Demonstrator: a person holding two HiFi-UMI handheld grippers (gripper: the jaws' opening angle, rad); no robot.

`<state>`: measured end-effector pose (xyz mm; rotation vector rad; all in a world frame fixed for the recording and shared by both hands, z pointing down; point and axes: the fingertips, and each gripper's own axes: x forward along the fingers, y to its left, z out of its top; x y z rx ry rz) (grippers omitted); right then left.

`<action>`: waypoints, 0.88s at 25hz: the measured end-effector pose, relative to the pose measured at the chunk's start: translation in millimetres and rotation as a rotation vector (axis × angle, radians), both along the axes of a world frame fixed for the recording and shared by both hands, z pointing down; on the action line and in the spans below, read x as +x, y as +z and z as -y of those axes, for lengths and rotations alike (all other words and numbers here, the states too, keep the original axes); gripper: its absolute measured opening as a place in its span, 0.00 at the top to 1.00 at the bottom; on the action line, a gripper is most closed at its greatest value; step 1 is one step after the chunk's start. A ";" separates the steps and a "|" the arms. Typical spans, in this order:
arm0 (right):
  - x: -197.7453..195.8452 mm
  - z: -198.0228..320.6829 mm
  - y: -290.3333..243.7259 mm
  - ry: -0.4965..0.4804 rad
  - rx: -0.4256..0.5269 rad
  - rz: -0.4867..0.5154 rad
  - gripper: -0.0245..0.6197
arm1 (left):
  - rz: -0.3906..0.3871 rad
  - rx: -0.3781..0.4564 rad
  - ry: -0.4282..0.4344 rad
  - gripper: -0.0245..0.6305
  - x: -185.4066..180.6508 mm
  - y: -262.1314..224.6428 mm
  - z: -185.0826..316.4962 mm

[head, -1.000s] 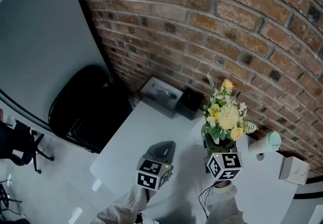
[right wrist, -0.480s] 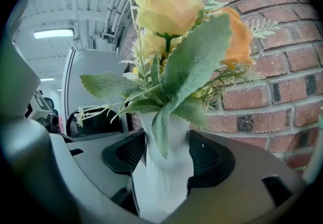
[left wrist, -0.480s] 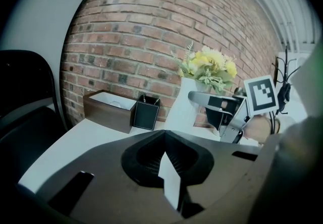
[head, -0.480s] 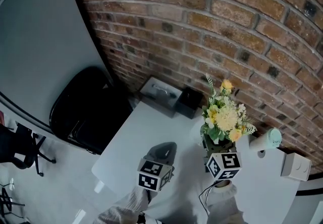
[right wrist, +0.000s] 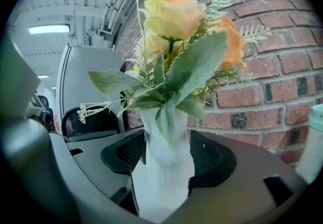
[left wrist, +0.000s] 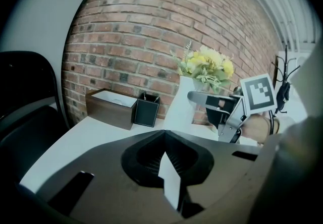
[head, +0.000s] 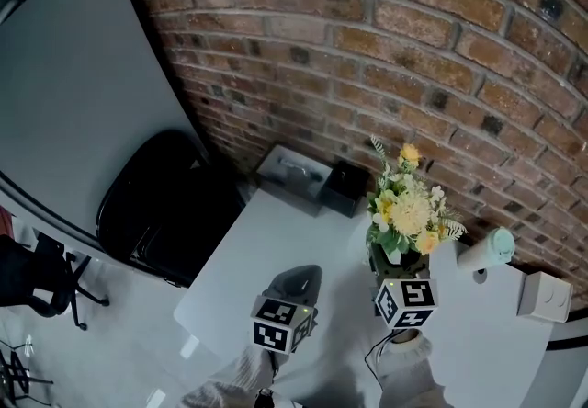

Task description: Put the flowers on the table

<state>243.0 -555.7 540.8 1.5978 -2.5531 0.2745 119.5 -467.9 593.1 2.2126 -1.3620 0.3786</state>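
The flowers (head: 409,211), yellow and cream with green leaves, stand in a white ribbed vase (right wrist: 164,167) over the white table (head: 257,250) near the brick wall. My right gripper (head: 401,270) is shut on the vase, its jaws pressed to both sides of it (right wrist: 166,160). In the left gripper view the flowers (left wrist: 204,66), the vase (left wrist: 185,102) and the right gripper (left wrist: 222,109) show to the right. I cannot tell whether the vase's base touches the table. My left gripper (head: 299,282) hovers left of the vase, shut on nothing (left wrist: 164,137).
A brown tissue box (head: 292,175) and a black holder (head: 343,187) sit at the table's far edge by the brick wall. A white bottle with a mint cap (head: 487,252) and a white box (head: 544,296) lie at the right. A black chair (head: 161,209) stands left of the table.
Almost nothing: the head view has drifted slightly, while both grippers and the vase keep their places.
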 end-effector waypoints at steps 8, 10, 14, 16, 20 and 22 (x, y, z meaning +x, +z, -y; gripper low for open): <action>6.7 -11.9 -1.2 0.031 0.004 0.003 0.58 | 0.000 0.010 0.012 0.95 2.2 -4.0 -4.6; 8.2 -16.5 -1.9 0.040 0.002 -0.002 0.58 | -0.001 0.013 0.017 0.95 2.4 -6.3 -7.3; 8.7 -28.0 -5.6 0.048 -0.008 -0.006 0.58 | 0.000 0.022 0.027 0.95 2.3 -14.8 -12.6; 9.7 -34.6 -6.5 0.060 -0.022 -0.010 0.58 | 0.001 0.028 0.034 0.95 2.0 -20.7 -15.4; 12.7 -51.9 -8.5 0.101 -0.054 -0.012 0.58 | 0.000 0.047 0.049 0.95 0.8 -33.5 -22.6; 12.3 -62.1 -13.6 0.107 -0.056 -0.001 0.58 | -0.007 0.055 0.058 0.95 1.5 -38.8 -27.8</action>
